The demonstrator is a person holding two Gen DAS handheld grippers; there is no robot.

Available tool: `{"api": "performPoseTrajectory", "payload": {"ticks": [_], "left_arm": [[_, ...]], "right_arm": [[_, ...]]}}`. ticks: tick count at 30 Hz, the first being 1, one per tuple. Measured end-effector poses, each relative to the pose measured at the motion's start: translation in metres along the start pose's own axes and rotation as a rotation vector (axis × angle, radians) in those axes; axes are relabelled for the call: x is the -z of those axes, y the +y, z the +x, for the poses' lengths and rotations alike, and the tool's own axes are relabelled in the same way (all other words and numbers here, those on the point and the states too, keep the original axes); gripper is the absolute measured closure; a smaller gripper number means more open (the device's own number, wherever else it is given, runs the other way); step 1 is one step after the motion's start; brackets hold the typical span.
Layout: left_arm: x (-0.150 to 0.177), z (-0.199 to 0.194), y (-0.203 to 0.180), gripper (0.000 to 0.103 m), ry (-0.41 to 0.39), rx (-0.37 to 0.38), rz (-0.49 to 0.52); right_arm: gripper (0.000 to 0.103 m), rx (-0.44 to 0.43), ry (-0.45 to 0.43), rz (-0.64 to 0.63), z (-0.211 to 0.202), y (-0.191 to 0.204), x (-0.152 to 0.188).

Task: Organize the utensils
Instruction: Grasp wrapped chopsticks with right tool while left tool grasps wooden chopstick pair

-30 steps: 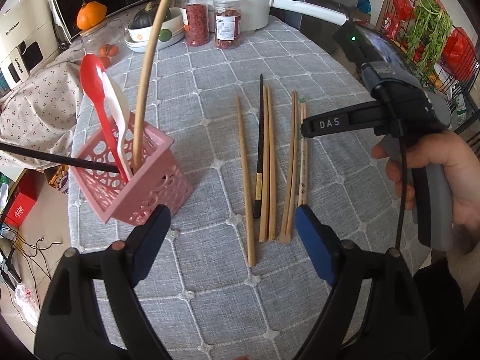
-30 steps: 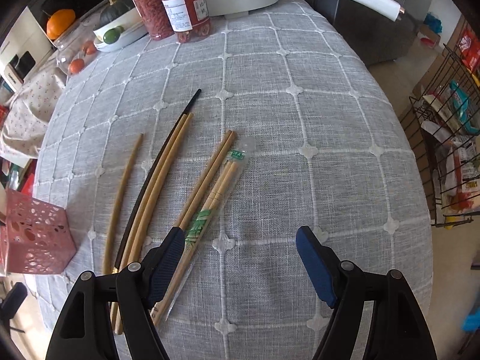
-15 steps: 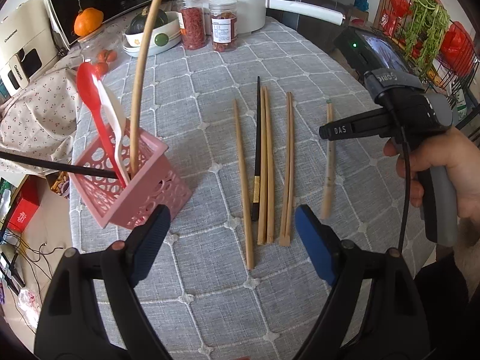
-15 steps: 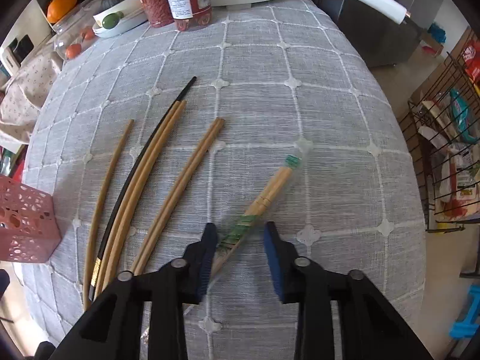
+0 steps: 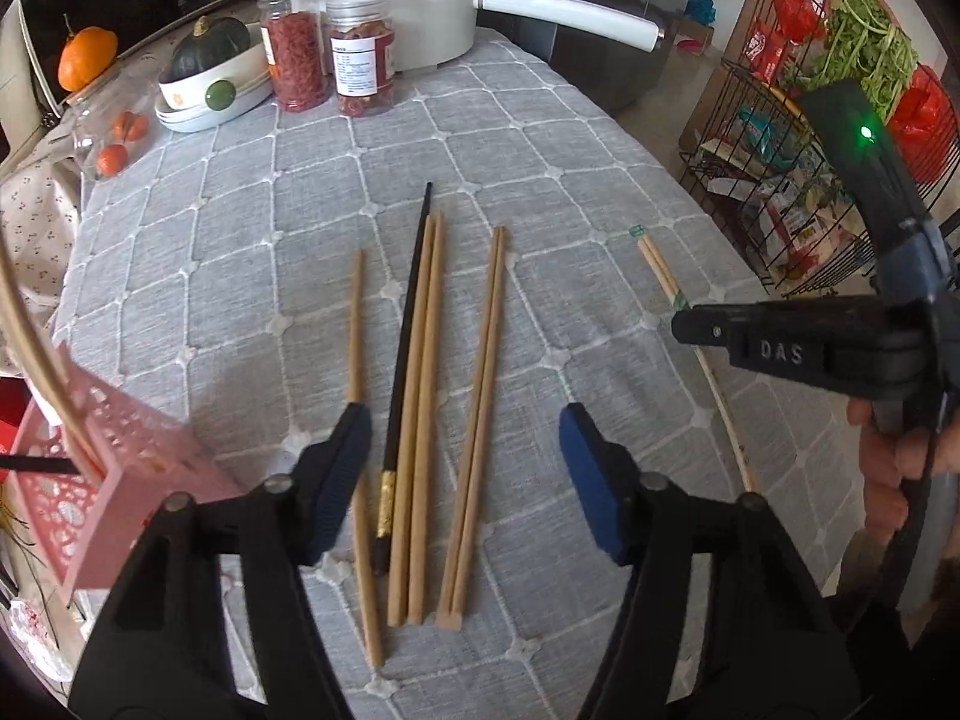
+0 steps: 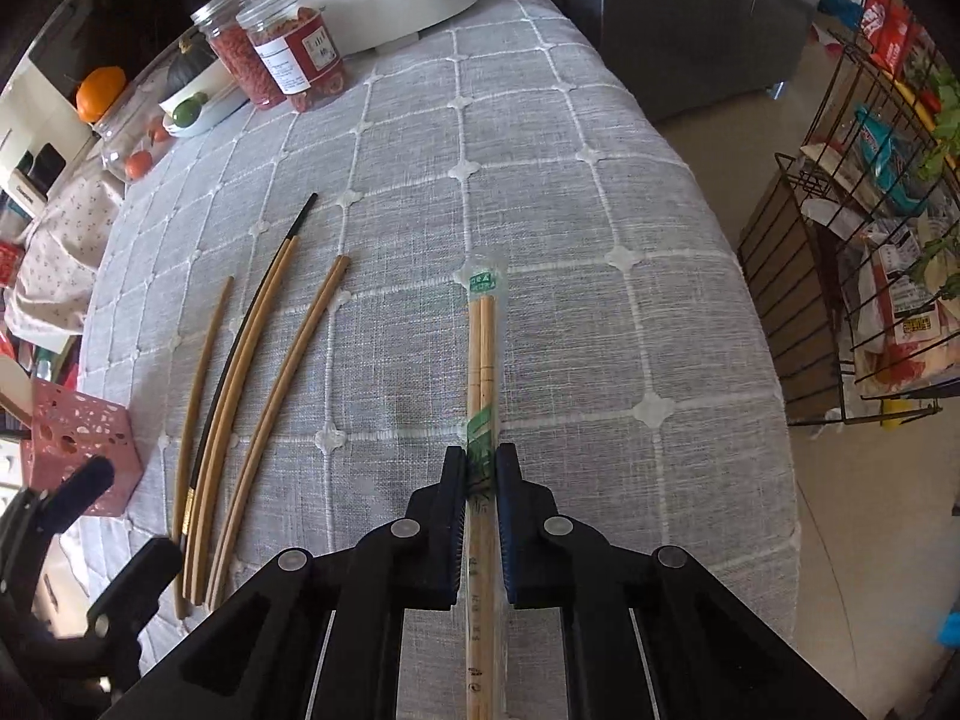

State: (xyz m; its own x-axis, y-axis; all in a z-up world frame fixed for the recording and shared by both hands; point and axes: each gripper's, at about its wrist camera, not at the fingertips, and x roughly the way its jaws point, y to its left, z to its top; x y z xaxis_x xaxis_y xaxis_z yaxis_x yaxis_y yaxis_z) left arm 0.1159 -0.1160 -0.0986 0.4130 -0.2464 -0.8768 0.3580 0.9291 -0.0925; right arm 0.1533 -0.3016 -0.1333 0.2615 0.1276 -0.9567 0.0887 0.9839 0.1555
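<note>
Left to right. Pink basket [image 5: 90,480]: perforated holder at the left table edge, upright handles leaning in it; judged to be the collection point for the utensils. Left gripper [image 5: 462,468]: jaws spread wide and empty, hovering low over the loose chopsticks [image 5: 420,420], which lie roughly parallel on the grey tablecloth [image 5: 540,150], 1 single stick, 1 black stick, then 2 wooden pairs; the parallel layout leaves each one reachable from above. Right gripper [image 6: 480,480]: jaws clamped on the wrapped chopsticks [image 6: 482,348], a pair in a clear sleeve with green print, gripped partway along so the tips project forward, well apart from the loose group. Jars [image 5: 330,60] and a white pot [image 5: 384,0] stand at the far edge.
</note>
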Motion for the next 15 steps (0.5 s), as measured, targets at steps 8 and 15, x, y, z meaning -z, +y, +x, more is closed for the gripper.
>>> {"api": "performPoseTrajectory", "payload": {"ticks": [8,15], "left_arm": [[-0.026,0.040,-0.005,0.079,0.012,0.070,-0.059],[-0.032,0.071,-0.003,0.083,0.057,0.066,-0.125]], "right_arm": [[0.093,-0.058,-0.022,0.004,-0.017,-0.007,0.003],[0.093,-0.082,-0.022,0.000,-0.019,-0.006,0.004]]}}
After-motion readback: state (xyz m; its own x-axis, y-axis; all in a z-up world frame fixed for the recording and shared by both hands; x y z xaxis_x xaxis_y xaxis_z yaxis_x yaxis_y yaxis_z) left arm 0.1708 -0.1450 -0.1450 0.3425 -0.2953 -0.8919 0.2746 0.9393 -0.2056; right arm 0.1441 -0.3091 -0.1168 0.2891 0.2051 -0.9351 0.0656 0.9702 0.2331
